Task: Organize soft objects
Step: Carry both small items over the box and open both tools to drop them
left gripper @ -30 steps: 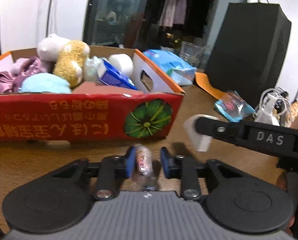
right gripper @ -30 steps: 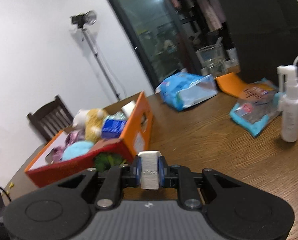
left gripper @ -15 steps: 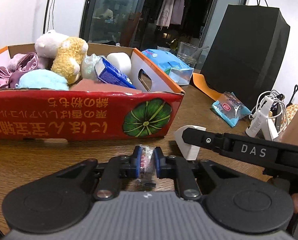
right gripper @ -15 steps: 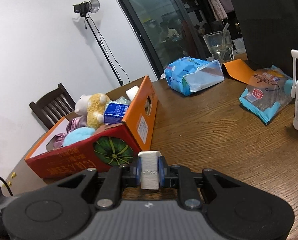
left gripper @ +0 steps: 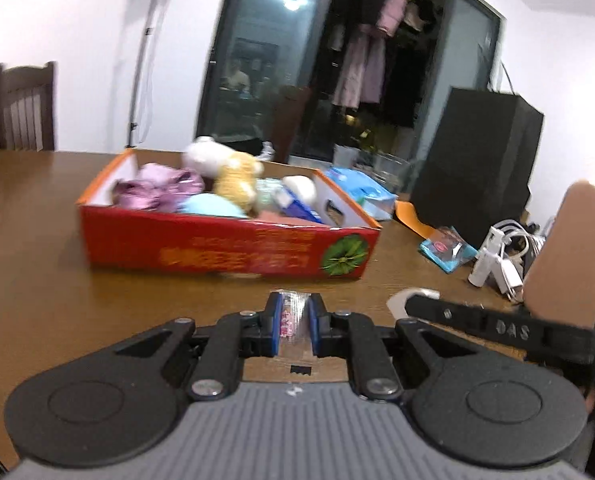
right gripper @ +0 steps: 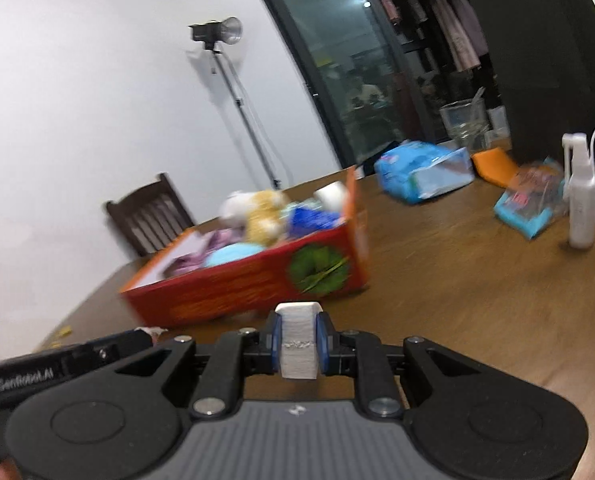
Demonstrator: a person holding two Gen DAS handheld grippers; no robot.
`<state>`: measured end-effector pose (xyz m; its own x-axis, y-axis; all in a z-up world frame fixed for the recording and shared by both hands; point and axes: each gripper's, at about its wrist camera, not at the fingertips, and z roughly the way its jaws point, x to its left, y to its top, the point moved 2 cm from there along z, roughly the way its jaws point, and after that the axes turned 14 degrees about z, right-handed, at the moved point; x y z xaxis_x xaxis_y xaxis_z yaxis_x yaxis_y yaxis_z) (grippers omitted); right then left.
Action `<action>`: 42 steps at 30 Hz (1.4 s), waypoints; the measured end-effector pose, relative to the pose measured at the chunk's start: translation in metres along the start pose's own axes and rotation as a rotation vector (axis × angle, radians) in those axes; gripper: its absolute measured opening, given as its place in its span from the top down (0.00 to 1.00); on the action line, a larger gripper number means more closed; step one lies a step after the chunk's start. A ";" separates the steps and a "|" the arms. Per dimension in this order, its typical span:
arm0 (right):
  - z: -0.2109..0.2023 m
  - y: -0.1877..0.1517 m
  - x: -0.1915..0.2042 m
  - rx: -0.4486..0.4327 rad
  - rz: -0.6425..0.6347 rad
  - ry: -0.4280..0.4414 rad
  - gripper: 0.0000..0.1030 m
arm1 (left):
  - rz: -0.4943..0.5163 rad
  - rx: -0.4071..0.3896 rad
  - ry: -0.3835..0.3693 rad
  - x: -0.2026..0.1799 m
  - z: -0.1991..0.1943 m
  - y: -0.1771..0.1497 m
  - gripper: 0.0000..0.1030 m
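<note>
The left claw point(left gripper: 293, 322) is closed on a small clear packet point(left gripper: 293, 320) with pink print, pinched between its blue pads and held above the brown worktop point(left gripper: 37, 280). Ahead of it and slightly to its left sits the red box point(left gripper: 225, 246) with a green pumpkin printed at its near right corner; inside lie a purple cloth point(left gripper: 157, 190), a pale blue ball point(left gripper: 211, 205), a yellow plush point(left gripper: 237, 178) with a white one point(left gripper: 201, 152) behind it, a blue carton point(left gripper: 297, 208) and a white roll point(left gripper: 301, 186). To the right of the left claw and just beside it, the right claw point(right gripper: 298, 340) reaches in, its white block point(right gripper: 297, 344) showing at the tip. Beyond that, farther right, lie a blue pouch point(left gripper: 445, 248), a white spray bottle point(left gripper: 485, 258) and a tangle of white cables point(left gripper: 517, 240), in front of a black speaker point(left gripper: 477, 184). In the right wrist view, the right claw grips the white block squarely between its pads, above the worktop; the box stands ahead of it and to its left, with a blue tissue pack point(right gripper: 421, 170), a glass point(right gripper: 463, 124) and the spray bottle ahead to its right. Both views are blurred.
</note>
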<state>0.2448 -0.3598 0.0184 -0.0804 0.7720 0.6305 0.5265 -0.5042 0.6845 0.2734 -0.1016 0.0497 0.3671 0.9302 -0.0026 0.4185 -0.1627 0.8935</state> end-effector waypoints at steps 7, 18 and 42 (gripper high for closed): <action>0.011 0.005 0.044 0.019 -0.083 0.060 0.83 | -0.023 -0.067 0.044 0.039 0.006 0.031 0.86; 0.147 0.097 0.080 0.043 -0.028 0.074 0.82 | -0.161 0.028 0.132 0.144 0.136 0.108 0.83; 0.136 0.133 0.080 -0.065 -0.045 0.020 0.47 | 0.012 -0.008 0.162 0.140 0.106 0.117 0.29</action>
<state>0.4231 -0.3123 0.1105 -0.1202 0.7866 0.6057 0.4658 -0.4941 0.7341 0.4622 -0.0259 0.1064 0.2332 0.9691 0.0804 0.4076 -0.1725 0.8967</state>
